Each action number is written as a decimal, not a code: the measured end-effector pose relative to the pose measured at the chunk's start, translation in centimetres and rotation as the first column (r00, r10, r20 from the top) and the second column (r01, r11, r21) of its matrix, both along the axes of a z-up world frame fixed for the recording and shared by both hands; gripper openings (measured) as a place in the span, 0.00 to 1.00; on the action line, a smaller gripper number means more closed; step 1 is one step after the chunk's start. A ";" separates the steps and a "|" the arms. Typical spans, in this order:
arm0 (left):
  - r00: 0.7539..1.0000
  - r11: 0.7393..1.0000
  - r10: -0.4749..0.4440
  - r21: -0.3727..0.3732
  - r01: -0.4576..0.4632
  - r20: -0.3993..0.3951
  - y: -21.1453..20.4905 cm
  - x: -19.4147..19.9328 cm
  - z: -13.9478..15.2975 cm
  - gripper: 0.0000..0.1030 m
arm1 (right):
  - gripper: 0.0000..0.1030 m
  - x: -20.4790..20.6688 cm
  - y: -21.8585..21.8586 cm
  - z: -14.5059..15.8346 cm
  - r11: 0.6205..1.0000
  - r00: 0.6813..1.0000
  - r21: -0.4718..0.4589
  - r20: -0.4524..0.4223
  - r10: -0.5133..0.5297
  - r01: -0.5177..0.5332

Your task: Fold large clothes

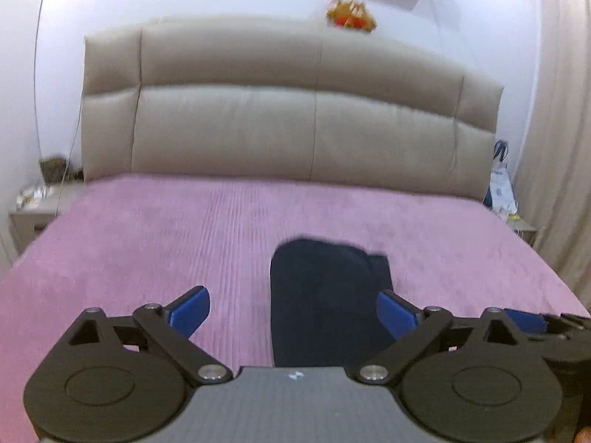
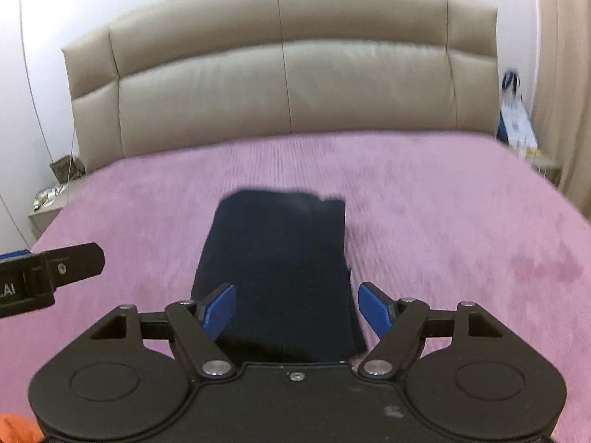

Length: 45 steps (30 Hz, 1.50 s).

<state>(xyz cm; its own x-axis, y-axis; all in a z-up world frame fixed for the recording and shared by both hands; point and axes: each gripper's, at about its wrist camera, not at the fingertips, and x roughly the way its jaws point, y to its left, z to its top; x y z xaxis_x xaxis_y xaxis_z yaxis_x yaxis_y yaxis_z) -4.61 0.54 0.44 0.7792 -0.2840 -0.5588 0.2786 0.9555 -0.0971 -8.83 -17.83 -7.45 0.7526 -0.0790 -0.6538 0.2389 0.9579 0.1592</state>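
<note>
A dark navy garment (image 2: 280, 258) lies folded into a narrow rectangle on the pink bedspread (image 2: 443, 221). It also shows in the left wrist view (image 1: 325, 295), right of centre. My right gripper (image 2: 297, 310) is open and empty, jaws spread over the garment's near end. My left gripper (image 1: 295, 312) is open and empty, above the garment's left edge; its right finger (image 1: 399, 312) is over the cloth. The left gripper's side shows at the left of the right wrist view (image 2: 51, 273).
A beige padded headboard (image 1: 288, 110) stands at the far end of the bed. Nightstands with small items sit at the left (image 1: 33, 203) and right (image 1: 517, 221). A curtain (image 1: 554, 129) hangs at the right. Pink bedspread (image 1: 147, 240) lies all around the garment.
</note>
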 end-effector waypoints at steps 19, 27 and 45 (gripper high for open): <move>0.998 0.993 0.059 0.104 -0.054 -0.038 -0.8 0.2 -0.4 0.99 | 0.85 -0.7 -0.5 0.9 0.998 0.999 0.050 -0.032 0.031 -0.029; 0.998 0.993 0.053 0.109 -0.051 -0.016 -1.1 0.0 -0.4 0.99 | 0.85 -0.9 -0.1 1.2 0.998 0.999 0.049 -0.025 0.039 -0.038; 0.997 0.994 0.052 0.098 -0.046 -0.054 -0.4 -0.2 -0.6 1.00 | 0.85 -1.0 0.6 1.1 0.997 0.998 0.048 -0.038 0.055 -0.053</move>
<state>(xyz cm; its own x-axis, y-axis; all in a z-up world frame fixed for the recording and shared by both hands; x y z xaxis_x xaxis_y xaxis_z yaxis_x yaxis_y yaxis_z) -4.81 0.19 -0.14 0.7570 -0.1884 -0.6256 0.2278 0.9735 -0.0175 -9.81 -17.19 -6.34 0.7288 -0.0074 -0.6847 0.1937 0.9613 0.1958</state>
